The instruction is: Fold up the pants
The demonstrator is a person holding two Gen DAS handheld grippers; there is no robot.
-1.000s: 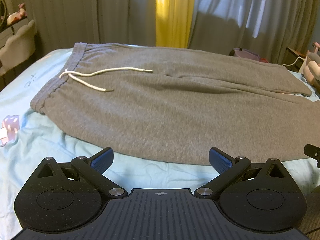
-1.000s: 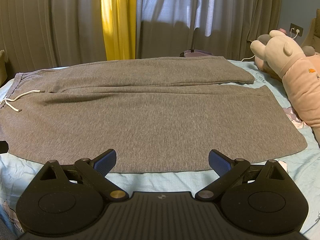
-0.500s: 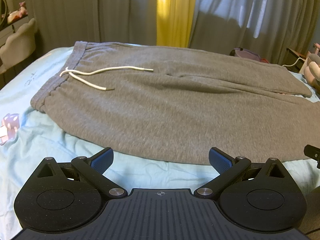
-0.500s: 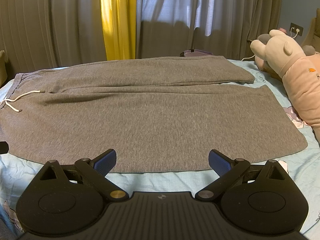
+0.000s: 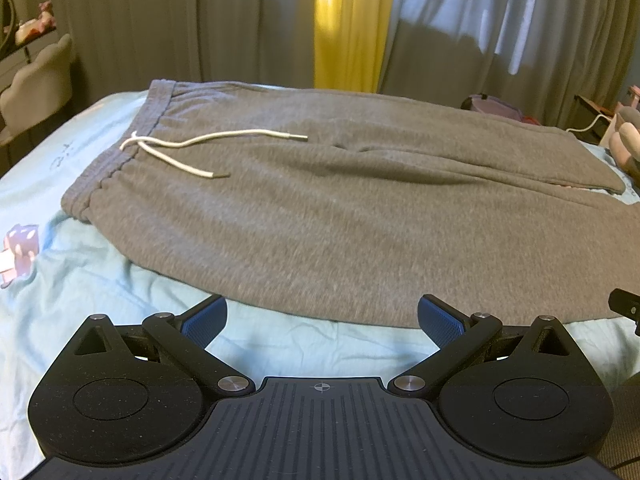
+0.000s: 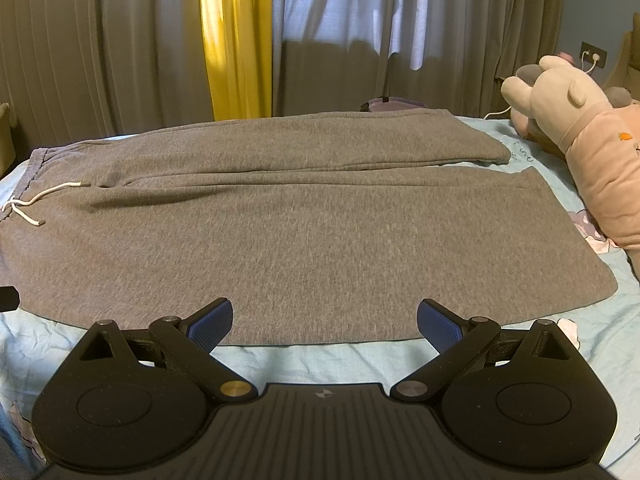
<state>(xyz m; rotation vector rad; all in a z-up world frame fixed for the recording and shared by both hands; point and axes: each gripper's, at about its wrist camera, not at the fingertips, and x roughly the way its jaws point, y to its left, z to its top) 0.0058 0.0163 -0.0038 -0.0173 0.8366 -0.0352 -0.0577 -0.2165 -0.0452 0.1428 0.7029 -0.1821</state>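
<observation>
While jaws gape, both grippers [image 5: 322, 320] [image 6: 325, 322] hover level before flat pants [image 6: 304, 232].

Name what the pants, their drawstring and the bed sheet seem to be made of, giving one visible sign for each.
Pants: likely a soft knit such as cotton fleece; matte grey with fine ribbing.
Drawstring: probably braided cotton cord; off-white with capped ends.
Bed sheet: seemingly thin woven cotton; pale blue, matte, finely creased.
</observation>
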